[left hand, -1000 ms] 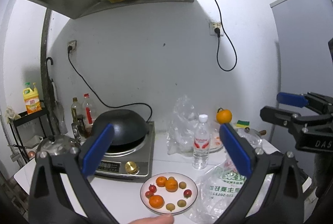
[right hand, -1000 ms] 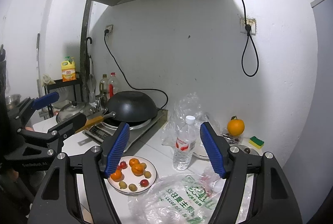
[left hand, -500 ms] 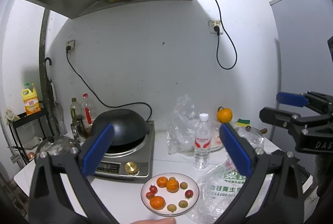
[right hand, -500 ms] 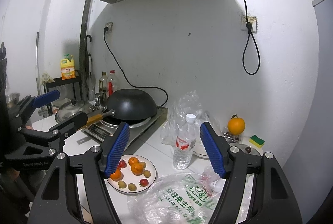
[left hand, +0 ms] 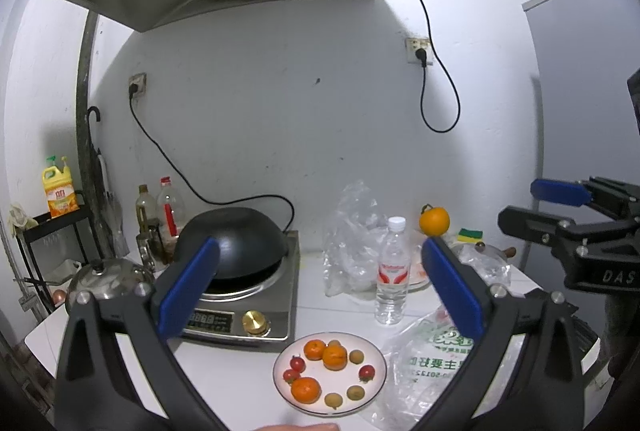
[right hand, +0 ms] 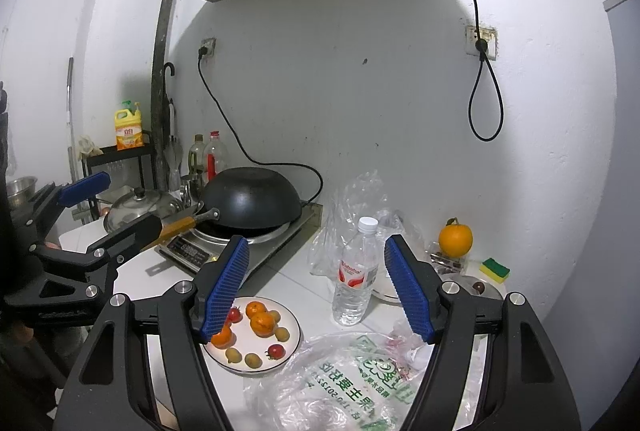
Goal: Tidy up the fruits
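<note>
Green Chinese print marks the plastic bag (right hand: 344, 387) beside the plate (right hand: 294, 335).

My jaws: blue ribbed rubbery pads on matt black plastic frames, bright metal screws. Plate (left hand: 330, 405) glossy white ceramic. Oranges (left hand: 334, 357) dimpled, dull sheen; cherry tomatoes (left hand: 366, 371) smooth, shiny. Printed bag (right hand: 340, 387) thin crinkled clear plastic. Water bottle (left hand: 391, 279) clear plastic, glossy label. Wok (left hand: 234, 245) matt black metal. Cooktop (left hand: 256, 315) brushed steel, brass-coloured knob. Pot lid (left hand: 106, 277) polished metal. Table (left hand: 224, 371) smooth white. Wall rough, matt white.
</note>
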